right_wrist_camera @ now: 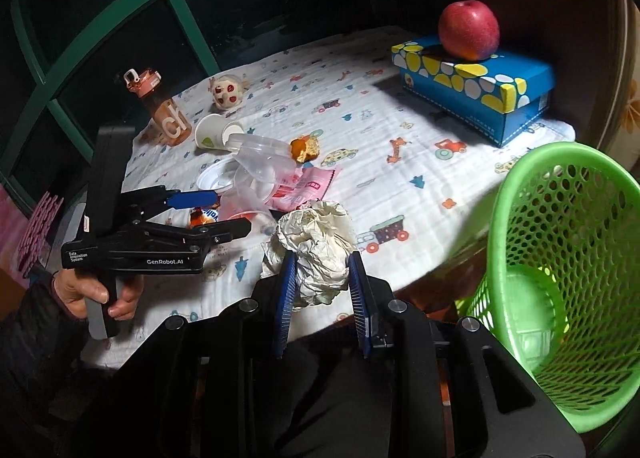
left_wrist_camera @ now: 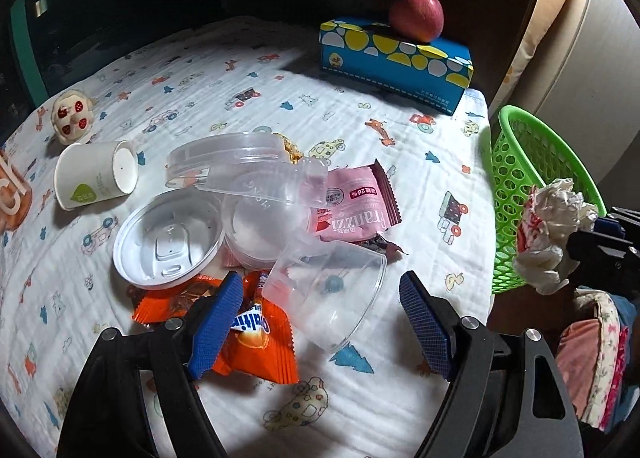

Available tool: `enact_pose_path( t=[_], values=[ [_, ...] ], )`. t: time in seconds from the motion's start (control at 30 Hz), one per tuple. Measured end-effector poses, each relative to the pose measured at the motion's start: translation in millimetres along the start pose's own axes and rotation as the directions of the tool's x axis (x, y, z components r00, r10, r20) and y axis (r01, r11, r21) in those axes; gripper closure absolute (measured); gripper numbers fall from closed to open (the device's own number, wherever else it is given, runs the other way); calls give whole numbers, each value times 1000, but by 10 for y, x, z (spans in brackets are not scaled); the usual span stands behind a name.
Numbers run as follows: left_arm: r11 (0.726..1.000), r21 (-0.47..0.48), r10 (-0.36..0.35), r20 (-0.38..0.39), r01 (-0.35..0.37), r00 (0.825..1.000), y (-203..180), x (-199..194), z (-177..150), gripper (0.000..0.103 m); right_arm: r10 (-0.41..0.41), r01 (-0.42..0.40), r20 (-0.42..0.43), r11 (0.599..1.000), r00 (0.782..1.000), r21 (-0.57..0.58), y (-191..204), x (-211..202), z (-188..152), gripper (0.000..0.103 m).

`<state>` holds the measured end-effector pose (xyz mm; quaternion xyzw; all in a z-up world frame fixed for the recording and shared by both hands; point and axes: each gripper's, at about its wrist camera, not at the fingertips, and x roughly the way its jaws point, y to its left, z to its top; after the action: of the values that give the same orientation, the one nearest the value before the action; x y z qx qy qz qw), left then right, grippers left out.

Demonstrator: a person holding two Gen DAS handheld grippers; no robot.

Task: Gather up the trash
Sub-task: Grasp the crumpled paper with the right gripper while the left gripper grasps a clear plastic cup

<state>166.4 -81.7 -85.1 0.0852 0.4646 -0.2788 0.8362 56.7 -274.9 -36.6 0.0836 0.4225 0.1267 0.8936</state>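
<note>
My right gripper (right_wrist_camera: 322, 272) is shut on a crumpled white paper ball (right_wrist_camera: 316, 254), held above the table's near edge, left of the green mesh basket (right_wrist_camera: 568, 258). The same paper ball (left_wrist_camera: 554, 234) shows at the right of the left wrist view, in front of the basket (left_wrist_camera: 516, 177). My left gripper (left_wrist_camera: 320, 306) is open over the trash pile. Between its blue pads lies a tipped clear plastic cup (left_wrist_camera: 332, 298); the left pad overlaps an orange snack wrapper (left_wrist_camera: 256, 342). Beyond are clear containers (left_wrist_camera: 256, 185), a white lid (left_wrist_camera: 168, 238), a pink wrapper (left_wrist_camera: 356, 201) and a paper cup (left_wrist_camera: 96, 173).
A blue patterned box (left_wrist_camera: 396, 57) with a red apple (left_wrist_camera: 416, 15) on it stands at the back right. A small doll head (left_wrist_camera: 72, 117) and an orange bottle (right_wrist_camera: 164, 109) stand at the far left. A piece of food (right_wrist_camera: 306, 147) lies behind the containers. A printed white cloth (left_wrist_camera: 280, 97) covers the table.
</note>
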Motion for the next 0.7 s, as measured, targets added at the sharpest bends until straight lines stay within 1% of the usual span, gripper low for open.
enact_pose_path(
  t=[0.13,0.27,0.3,0.33,0.37,0.47,0.57,0.6,0.63,0.7],
  values=[
    [999,-3,-41,-15,41,999,20,80,37,26,-25,25,15,1000,1000,17,-100,-96,-15,76],
    [999,-13,-51,-23,51,998,30,135,42,35,-49,48,27,998,998,33,-198,-179,-32,76],
    [999,-11,-48,-19,48,999,27,139,40,39,-53,52,29,998,998,36,-217,-195,-33,76],
    [999,-8,-44,-17,44,999,21,143,36,40,-59,57,33,998,998,39,-238,-214,-36,76],
    [999,-8,-42,-17,42,999,19,145,31,46,-62,60,35,997,997,42,-256,-226,-36,76],
    [999,-25,-45,-18,45,999,24,144,20,51,-71,69,45,996,996,53,-308,-266,-49,76],
    [998,-45,-49,-20,49,999,29,127,6,64,-75,71,53,995,996,63,-345,-301,-57,76],
    [997,-52,-58,-19,57,998,30,110,-4,66,-76,72,56,995,996,65,-354,-312,-61,76],
    [997,-53,-60,-16,59,998,20,89,-13,70,-77,73,59,995,995,67,-368,-321,-66,76],
    [998,-48,-51,-9,51,999,-6,45,-25,74,-81,77,60,994,995,72,-399,-332,-69,76]
  ],
)
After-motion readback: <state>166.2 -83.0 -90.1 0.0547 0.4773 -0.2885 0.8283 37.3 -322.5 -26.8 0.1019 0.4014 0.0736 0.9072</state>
